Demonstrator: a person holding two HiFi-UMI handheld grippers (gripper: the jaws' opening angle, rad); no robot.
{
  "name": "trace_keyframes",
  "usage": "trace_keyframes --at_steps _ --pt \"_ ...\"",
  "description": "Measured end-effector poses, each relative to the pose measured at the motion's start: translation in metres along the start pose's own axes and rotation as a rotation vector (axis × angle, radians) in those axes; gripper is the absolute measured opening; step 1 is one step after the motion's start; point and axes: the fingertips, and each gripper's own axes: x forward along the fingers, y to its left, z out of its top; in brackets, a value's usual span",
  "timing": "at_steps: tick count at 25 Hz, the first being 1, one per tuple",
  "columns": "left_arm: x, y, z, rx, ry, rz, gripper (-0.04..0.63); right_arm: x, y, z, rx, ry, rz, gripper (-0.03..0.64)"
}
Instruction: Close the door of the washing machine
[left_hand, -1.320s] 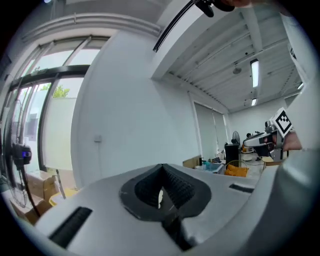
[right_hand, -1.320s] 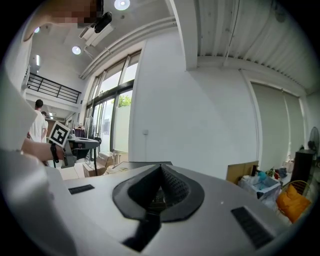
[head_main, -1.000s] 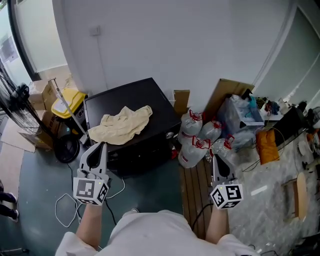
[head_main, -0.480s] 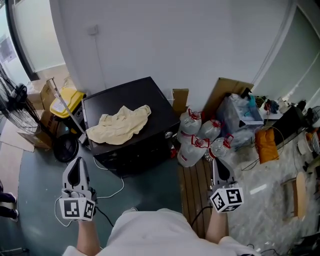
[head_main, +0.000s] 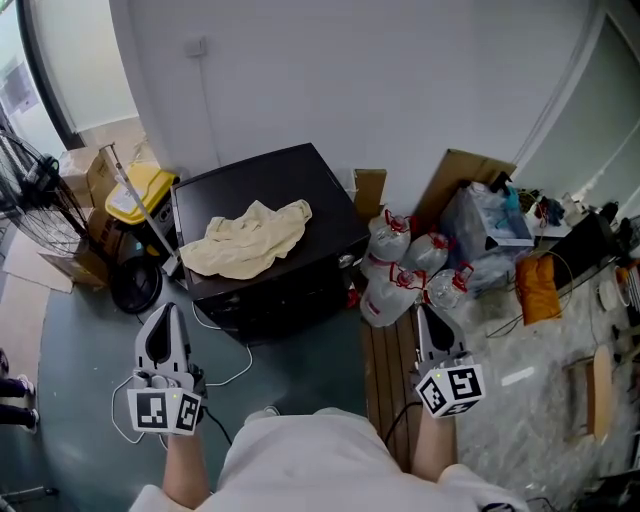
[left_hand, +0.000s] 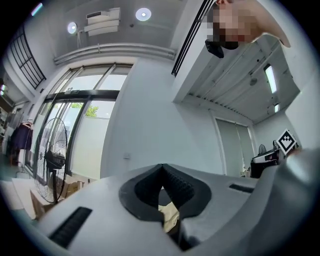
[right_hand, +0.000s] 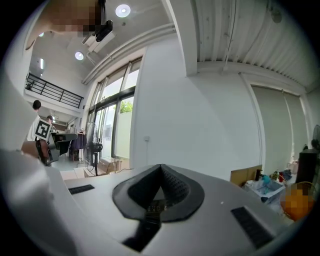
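The washing machine (head_main: 262, 187) is a black box against the white wall, seen from above, with a cream cloth (head_main: 246, 238) lying on its top. Its front face (head_main: 285, 300) is in shadow and I cannot make out the door. My left gripper (head_main: 166, 311) hangs in front of the machine's left front corner, apart from it, jaws shut and empty. My right gripper (head_main: 424, 312) is off the machine's right side, over wooden slats, also shut and empty. In the left gripper view the left gripper (left_hand: 161, 168) has its pads meeting, with the cloth (left_hand: 169, 215) showing below them. The right gripper (right_hand: 161, 168) looks the same in its own view.
A yellow bin (head_main: 135, 195), cardboard boxes (head_main: 85, 180) and a standing fan (head_main: 40, 185) crowd the machine's left. Water bottles (head_main: 395, 270) and bags (head_main: 485, 235) stand to its right. A white cable (head_main: 215, 375) lies on the floor near my left gripper.
My left gripper has drawn back from the machine's left front corner, toward me and to the left. The right gripper has barely shifted.
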Motion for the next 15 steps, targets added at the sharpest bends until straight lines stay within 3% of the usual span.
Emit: trace_keyframes --at_steps 15 --pt "-0.02 0.006 -0.014 -0.016 0.042 0.014 0.005 -0.001 0.021 -0.006 -0.023 0.03 0.019 -0.003"
